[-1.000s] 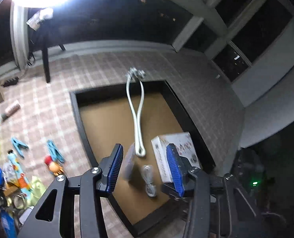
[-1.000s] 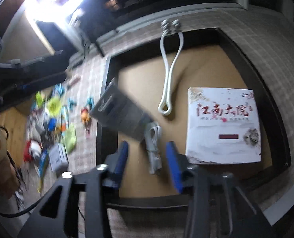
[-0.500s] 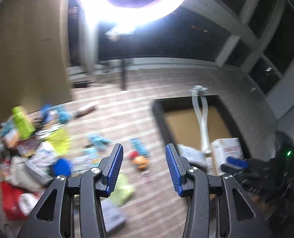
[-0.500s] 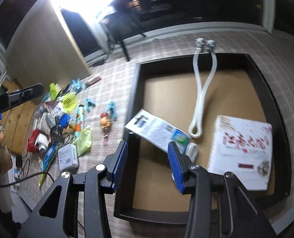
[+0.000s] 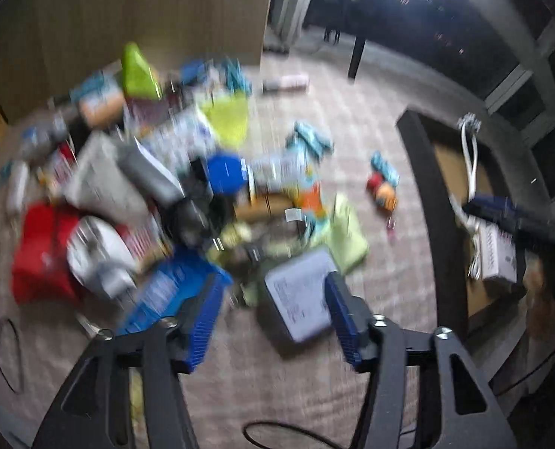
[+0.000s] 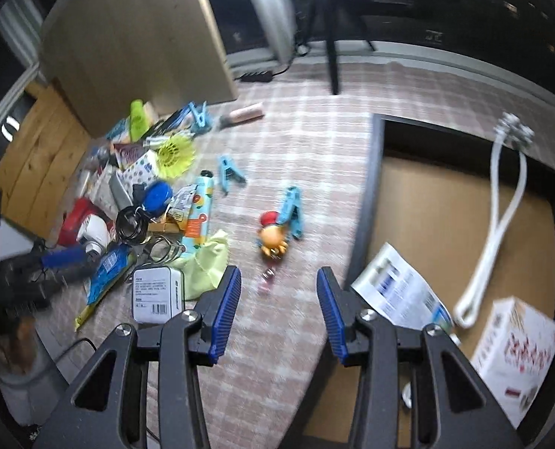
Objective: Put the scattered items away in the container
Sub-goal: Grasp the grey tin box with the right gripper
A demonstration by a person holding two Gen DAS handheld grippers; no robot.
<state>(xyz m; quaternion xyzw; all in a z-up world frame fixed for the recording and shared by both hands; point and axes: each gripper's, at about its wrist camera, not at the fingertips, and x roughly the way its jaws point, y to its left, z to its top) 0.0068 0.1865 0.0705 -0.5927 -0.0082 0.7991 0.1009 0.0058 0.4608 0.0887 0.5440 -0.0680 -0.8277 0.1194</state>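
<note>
The container is a shallow black-walled box with a brown floor, at the right; it also shows in the left wrist view. In it lie a white hose, a white printed box and a flat packet leaning on the near wall. A pile of scattered items lies on the checked carpet at the left. My left gripper is open and empty above a white tin. My right gripper is open and empty above the carpet near an orange toy.
Blue clothes pegs, a yellow shuttlecock, a green cloth and a white tin lie around the pile. A wooden cabinet stands behind it. A tripod leg stands at the back.
Both grippers have swung left, away from the box and toward the pile. The flat packet now lies in the box, let go by the right gripper. The left view is blurred by motion.
</note>
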